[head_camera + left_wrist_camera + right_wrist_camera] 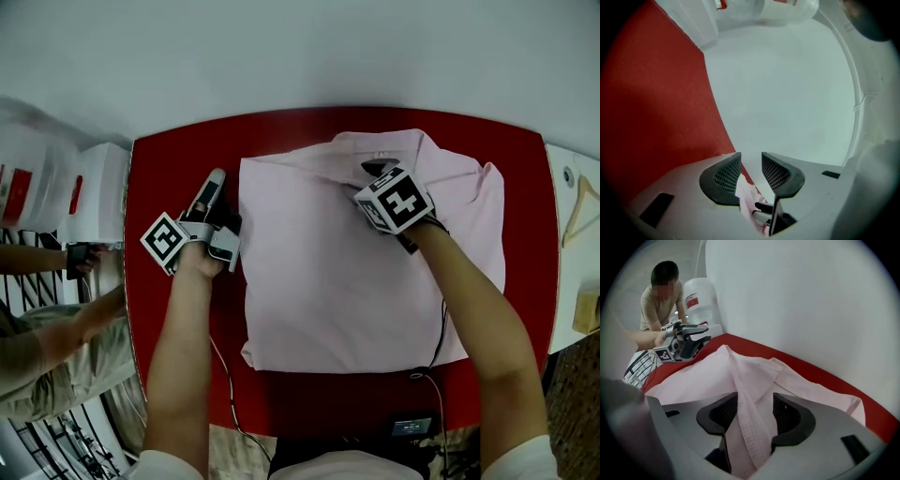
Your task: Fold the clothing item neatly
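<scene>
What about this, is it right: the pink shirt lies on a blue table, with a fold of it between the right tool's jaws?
Not quite. The table is red, not blue, as the head view shows. The rest holds: the pink shirt lies on it, and the right gripper view shows a fold of it standing between the open jaws of the right tool.

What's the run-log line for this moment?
pink shirt: spread on red table | left hand-held gripper: open, at shirt's left edge | right hand-held gripper: open, shirt fold between jaws, near collar
</scene>
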The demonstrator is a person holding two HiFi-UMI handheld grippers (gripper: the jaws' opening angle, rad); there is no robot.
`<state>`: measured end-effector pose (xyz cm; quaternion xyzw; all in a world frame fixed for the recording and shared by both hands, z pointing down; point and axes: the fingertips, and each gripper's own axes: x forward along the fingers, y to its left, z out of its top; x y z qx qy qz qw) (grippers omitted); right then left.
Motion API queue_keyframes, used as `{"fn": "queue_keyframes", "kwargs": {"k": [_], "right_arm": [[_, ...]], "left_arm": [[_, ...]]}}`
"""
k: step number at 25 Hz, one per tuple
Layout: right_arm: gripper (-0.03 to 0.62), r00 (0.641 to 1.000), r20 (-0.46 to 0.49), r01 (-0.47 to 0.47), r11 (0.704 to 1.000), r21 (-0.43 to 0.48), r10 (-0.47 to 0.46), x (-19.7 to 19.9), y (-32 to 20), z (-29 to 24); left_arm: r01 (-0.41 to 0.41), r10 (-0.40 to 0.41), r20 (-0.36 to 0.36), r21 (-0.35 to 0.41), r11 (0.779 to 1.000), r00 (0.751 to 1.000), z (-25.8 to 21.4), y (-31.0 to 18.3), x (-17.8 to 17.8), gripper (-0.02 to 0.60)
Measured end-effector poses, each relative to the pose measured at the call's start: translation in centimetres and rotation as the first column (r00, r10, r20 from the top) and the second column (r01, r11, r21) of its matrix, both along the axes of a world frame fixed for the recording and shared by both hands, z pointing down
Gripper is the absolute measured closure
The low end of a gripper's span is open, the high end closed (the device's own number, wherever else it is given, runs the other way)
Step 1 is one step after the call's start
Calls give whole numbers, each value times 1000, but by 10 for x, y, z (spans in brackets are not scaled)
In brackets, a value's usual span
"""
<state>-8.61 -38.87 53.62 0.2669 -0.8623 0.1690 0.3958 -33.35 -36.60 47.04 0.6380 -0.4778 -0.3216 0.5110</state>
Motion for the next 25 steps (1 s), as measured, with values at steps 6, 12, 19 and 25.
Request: {"fn": "queue_keyframes", "kwargs": {"k": [6,12,19,25], "right_arm": [[376,998,29,53,973,223,-61,40,-8,-70],[376,949,-282,244,892,381,-139,145,27,-64],[378,865,-453,396,851,345,-218,173,63,-16],[497,861,-463,395,852,343,-213,171,52,-17]], "left_arm": [[-246,228,132,145,958,965,-39,26,66,466],[-606,423,569,174,776,705,-48,77,203,468],[-732,411,797,57,679,443,-15,109,293,468],[-747,452,814,-35,664,364,18,117,309,473]]}}
